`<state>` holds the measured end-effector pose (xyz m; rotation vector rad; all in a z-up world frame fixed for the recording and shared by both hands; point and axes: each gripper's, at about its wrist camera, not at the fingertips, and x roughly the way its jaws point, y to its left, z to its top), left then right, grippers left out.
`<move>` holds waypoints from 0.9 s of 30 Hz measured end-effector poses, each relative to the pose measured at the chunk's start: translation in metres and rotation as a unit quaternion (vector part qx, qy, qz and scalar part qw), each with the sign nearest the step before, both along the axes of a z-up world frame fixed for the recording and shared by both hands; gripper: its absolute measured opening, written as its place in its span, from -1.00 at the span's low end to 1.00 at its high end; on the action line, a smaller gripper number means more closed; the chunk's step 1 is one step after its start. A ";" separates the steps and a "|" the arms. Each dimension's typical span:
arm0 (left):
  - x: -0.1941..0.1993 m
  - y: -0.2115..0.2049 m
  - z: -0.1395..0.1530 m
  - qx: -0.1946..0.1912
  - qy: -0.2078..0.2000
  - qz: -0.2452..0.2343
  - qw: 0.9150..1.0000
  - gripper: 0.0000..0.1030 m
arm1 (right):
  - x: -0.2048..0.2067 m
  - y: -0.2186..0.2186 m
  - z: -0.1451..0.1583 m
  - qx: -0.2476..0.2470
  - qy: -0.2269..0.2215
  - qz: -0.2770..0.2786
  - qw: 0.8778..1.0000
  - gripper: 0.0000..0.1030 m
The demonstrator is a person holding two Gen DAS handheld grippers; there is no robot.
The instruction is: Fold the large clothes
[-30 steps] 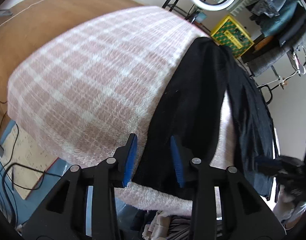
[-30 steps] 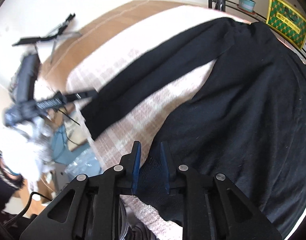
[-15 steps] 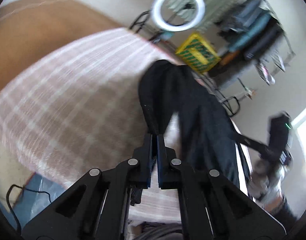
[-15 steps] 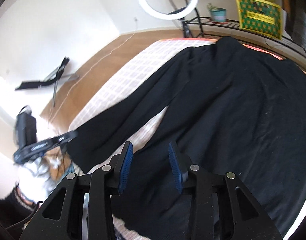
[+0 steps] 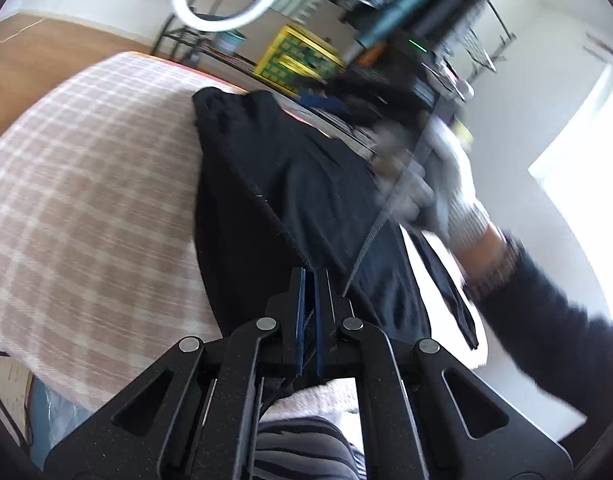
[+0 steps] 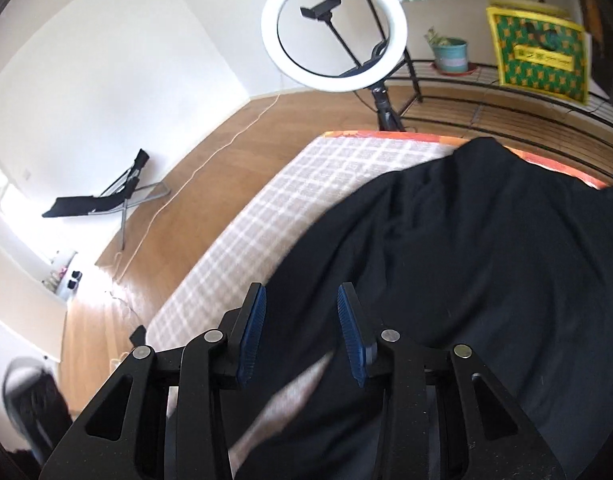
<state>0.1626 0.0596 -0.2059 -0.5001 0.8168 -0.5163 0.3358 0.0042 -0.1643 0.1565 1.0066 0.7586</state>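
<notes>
black garment [image 5: 306, 184] spread on plaid-covered bed [image 5: 86, 184], one leg lifted off the cover. left gripper [image 5: 310, 280] pinched tight on hem of that leg, cloth running taut from the tips. right gripper [image 6: 302, 320] jaws opening, nothing pressed between, hovering above dark cloth. gloved hand [image 5: 438, 176] blurred at right of left view. judged step: carry lifted leg across onto the other. advice: keep pinch firm, lift hem clear of cover to avoid dragging, align edges before lowering. risk: bunching near waist.
</notes>
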 end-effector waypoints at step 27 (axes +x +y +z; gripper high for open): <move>0.005 -0.023 -0.004 0.057 0.001 -0.025 0.998 -0.98 | 0.131 0.135 -0.114 -0.234 0.058 0.015 0.970 -0.62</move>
